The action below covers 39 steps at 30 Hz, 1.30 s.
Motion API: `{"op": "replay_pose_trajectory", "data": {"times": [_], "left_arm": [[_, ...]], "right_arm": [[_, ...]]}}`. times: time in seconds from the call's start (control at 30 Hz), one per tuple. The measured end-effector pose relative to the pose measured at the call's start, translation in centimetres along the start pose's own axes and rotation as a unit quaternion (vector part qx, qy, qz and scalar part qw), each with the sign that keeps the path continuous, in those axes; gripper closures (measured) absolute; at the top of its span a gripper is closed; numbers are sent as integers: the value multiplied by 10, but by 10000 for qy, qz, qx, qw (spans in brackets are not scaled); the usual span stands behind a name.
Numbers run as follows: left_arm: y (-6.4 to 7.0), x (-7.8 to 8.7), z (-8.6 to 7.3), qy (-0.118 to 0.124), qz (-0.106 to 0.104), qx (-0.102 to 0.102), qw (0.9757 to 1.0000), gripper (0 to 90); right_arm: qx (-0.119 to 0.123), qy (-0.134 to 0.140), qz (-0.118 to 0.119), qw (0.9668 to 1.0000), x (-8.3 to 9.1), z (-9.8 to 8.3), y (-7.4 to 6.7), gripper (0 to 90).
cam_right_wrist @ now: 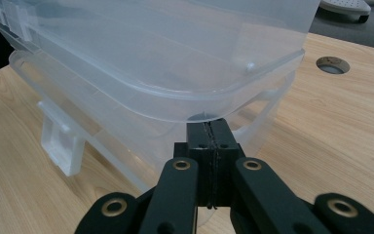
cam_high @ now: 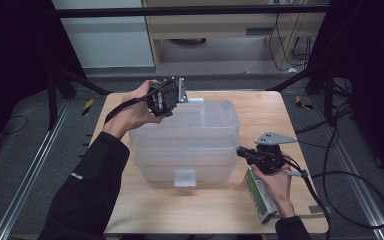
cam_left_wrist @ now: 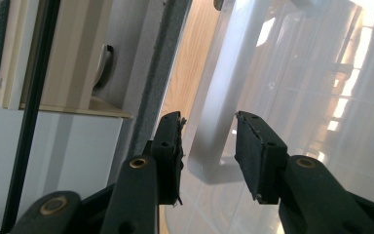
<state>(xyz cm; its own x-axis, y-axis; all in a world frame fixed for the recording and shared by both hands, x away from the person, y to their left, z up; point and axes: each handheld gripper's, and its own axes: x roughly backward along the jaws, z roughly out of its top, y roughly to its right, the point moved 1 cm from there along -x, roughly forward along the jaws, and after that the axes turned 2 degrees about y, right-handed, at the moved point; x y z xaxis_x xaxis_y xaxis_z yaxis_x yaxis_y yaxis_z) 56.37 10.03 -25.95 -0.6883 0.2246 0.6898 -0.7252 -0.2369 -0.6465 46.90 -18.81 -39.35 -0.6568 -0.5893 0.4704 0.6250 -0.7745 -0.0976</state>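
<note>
I see the table (cam_high: 260, 112), a pale wooden top, with the bin (cam_high: 190, 160) sitting in the middle of it. The bin is clear plastic, and its lid (cam_high: 200, 122) lies on top, tilted, its near-right corner lifted off the rim. A white latch (cam_high: 185, 177) hangs on the bin's near wall.

In the right gripper view the lid (cam_right_wrist: 175, 53) slopes over the bin (cam_right_wrist: 141, 146), with a gap between them at the corner closest to my jaws, and the latch (cam_right_wrist: 58, 144) stands off to the left.

A green and white box (cam_high: 261, 197) lies on the table near the right edge, just beside the bin, partly under my right hand.

My left gripper (cam_high: 166, 99) is at the far-left corner of the lid. In its own view the left gripper (cam_left_wrist: 208, 146) has its jaws apart, and the lid's corner (cam_left_wrist: 214, 146) sits between the pads without either pad pressing on it.

My right gripper (cam_high: 241, 151) is at the bin's right end, level with the lid's edge. In its own view the right gripper (cam_right_wrist: 209, 127) is fully closed, pads together, tips right against the lid's rim; nothing is between them.
</note>
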Motion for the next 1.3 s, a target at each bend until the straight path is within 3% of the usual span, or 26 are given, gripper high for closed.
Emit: {"op": "replay_pose_trajectory", "data": {"times": [0.17, 0.27, 0.3, 0.37, 0.43, 0.53, 0.57, 0.6, 0.87, 1.0, 1.03, 1.07, 1.1, 1.17, 1.2, 1.23, 1.3], "left_arm": [[1, 13, -7, 61, 38, 111, 9999, 602], [1, 24, -20, 190, 135, 384, 9990, 603], [1, 24, -20, 190, 135, 384, 9990, 606], [-1, 30, -32, 333, 241, 720, 9966, 620], [-2, 32, -35, 348, 267, 812, 9957, 636], [-6, 36, -50, 367, 459, 1166, 9914, 649], [-6, 36, -50, 367, 459, 1166, 9914, 664], [-7, 39, -57, 472, 528, 1429, 9872, 684], [-3, 47, -85, 671, 721, 2178, 9710, 777], [1, 47, -100, 725, 859, 2465, 9626, 812], [1, 47, -100, 725, 859, 2465, 9626, 822], [4, 47, -107, 790, 908, 2615, 9577, 829], [5, 47, -111, 817, 952, 2688, 9550, 837], [7, 48, -117, 849, 977, 2767, 9522, 845], [7, 48, -117, 849, 977, 2767, 9522, 852], [11, 47, -123, 869, 1030, 2920, 9469, 858], [12, 47, -126, 895, 1023, 2949, 9458, 867]], "right_arm": [[-2, -25, -3, 10000, 0, 0, 0, 900], [8, -28, -25, 10000, 0, 0, -1, 900], [8, -28, -25, 10000, 0, 0, -1, 900], [-3, -11, -44, 10000, 1, 0, -1, 900], [9, -17, -60, 10000, 1, 0, -1, 900], [3, -29, -55, 10000, 1, 0, -1, 900], [3, -29, -55, 10000, 1, 0, -1, 900], [9, -29, -60, 10000, 1, 0, -1, 900], [38, -22, -58, 10000, 1, 0, -1, 900], [34, -40, -68, 10000, 1, 0, -1, 900], [34, -40, -68, 10000, 1, 0, -1, 900], [36, -42, -71, 10000, 1, 0, -1, 900], [45, -41, -69, 10000, 0, 0, -1, 900], [40, -48, -65, 10000, 0, 1, -1, 900], [41, -48, -71, 10000, 1, 0, -1, 900], [43, -48, -70, 10000, 1, 1, -1, 900], [46, -55, -64, 10000, 0, 1, -1, 900]]}}
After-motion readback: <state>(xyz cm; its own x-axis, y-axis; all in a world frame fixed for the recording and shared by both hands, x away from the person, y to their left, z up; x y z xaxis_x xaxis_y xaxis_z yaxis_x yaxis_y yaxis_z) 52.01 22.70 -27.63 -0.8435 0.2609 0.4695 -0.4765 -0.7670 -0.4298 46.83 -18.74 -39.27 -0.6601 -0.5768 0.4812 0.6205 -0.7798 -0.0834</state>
